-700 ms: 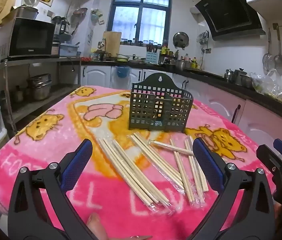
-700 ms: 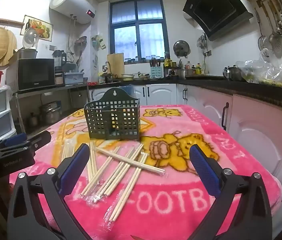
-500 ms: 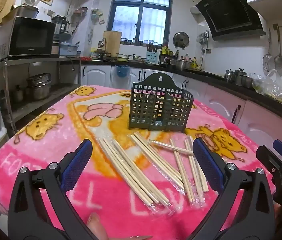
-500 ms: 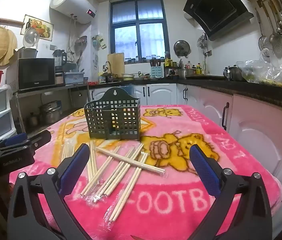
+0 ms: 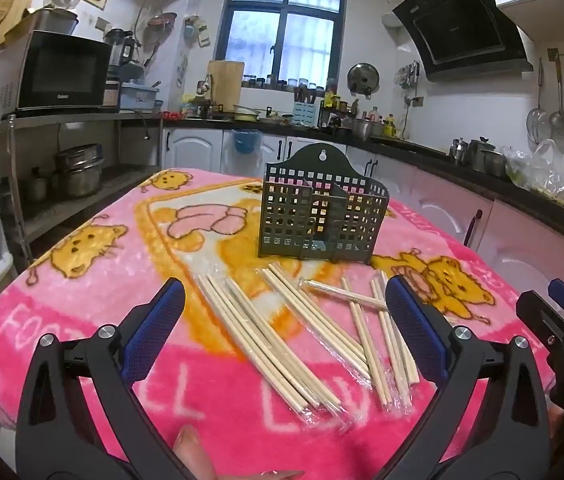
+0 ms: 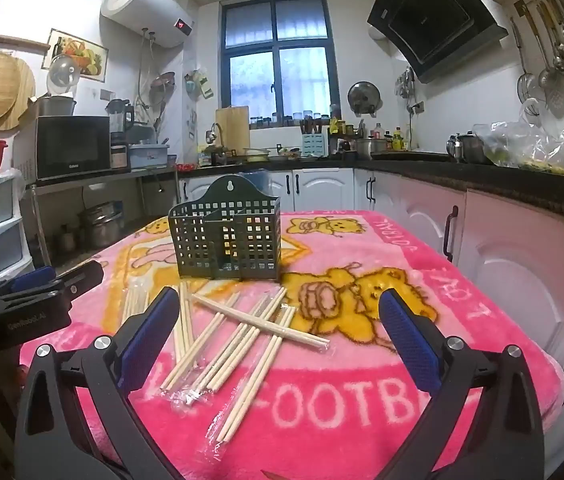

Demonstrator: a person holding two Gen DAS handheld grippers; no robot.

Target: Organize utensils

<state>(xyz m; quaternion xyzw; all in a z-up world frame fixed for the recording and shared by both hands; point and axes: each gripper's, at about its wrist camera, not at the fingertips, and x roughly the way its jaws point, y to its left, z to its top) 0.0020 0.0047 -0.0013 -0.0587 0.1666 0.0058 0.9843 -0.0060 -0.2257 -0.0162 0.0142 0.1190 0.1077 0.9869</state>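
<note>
Several wrapped chopstick pairs, one holder, nothing sorted yet

Pink blanket-covered table [image 5: 82,300] carries the dark slotted utensil holder [image 5: 321,216] mid-table toward the far edge, with bamboo chopsticks [image 5: 282,332] scattered in front, nearer the close edge. Left gripper [image 5: 285,328] and right gripper [image 6: 278,332] both hover wide open, holding nothing.

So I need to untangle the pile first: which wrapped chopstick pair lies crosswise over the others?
The pale wooden chopstick pair nearest the dark green slotted holder: it runs sideways across the rest, which all point toward the holder.
</note>
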